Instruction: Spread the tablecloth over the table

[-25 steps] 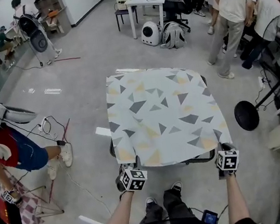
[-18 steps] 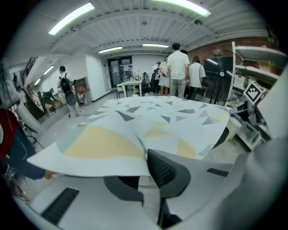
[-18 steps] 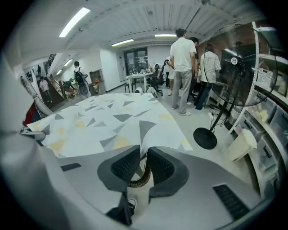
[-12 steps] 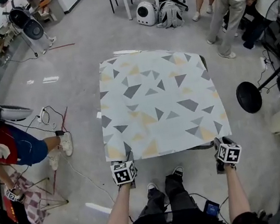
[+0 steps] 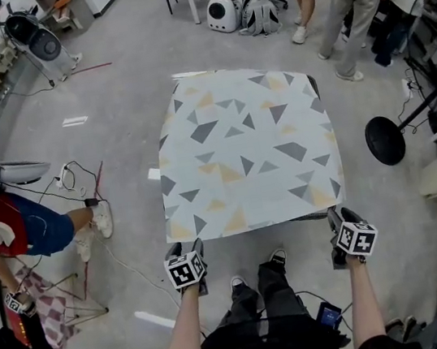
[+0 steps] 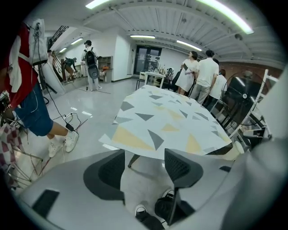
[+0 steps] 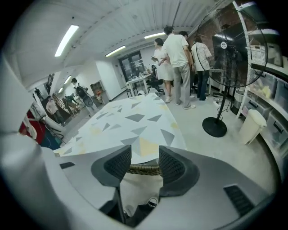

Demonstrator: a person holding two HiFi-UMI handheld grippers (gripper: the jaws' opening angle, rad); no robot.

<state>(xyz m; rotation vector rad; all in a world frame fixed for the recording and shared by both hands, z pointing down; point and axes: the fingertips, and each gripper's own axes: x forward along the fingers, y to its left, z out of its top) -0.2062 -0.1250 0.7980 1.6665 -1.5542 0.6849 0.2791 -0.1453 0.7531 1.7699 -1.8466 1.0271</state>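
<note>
Two grippers at table [image 7: 143,169] near edge: left gripper [image 5: 186,250], right gripper [image 5: 341,217], jaws just opened, empty. Spreading judged complete: tablecloth [image 5: 243,149] flat over table.

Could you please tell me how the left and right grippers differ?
The left gripper has its jaws wider, floor showing between them; the right gripper frames the table's wicker rim under the tablecloth. Both have just been opening, hold nothing, and sit by its near corners.

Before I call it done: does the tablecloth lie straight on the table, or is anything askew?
Slightly askew. The tablecloth sits shifted left: the table's dark rim shows at the near right corner, while the left edge overhangs.
</note>
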